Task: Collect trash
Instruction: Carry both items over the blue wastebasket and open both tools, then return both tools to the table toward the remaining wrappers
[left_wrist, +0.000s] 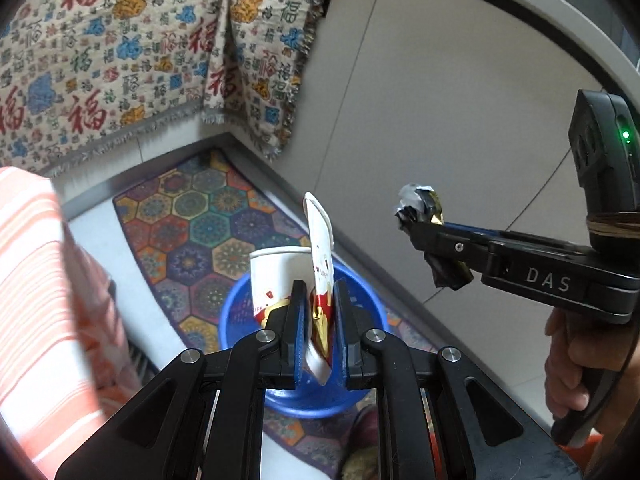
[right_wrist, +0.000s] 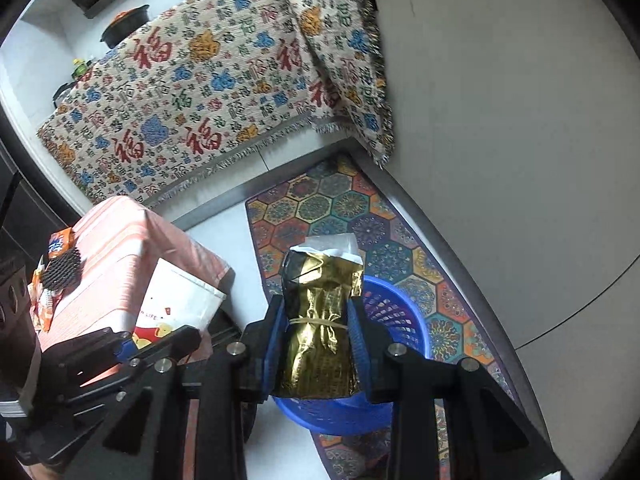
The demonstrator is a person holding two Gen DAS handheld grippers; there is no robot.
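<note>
Your left gripper (left_wrist: pixel 318 312) clamps a flattened paper cup (left_wrist: pixel 320 264) above the blue basket (left_wrist: pixel 236 312). Only the right wrist view shows your right gripper (right_wrist: pixel 316 340) pinching the gold foil packet (right_wrist: pixel 320 320) squarely; the basket's bottom stays hidden.

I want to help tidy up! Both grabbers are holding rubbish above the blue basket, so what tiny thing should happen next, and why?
Probably let go. The left gripper pinches a squashed paper cup and the right gripper squeezes a gold foil packet, both seemingly right above the blue basket. Opening the jaws, maybe after easing slightly lower, should drop both pieces in.
</note>
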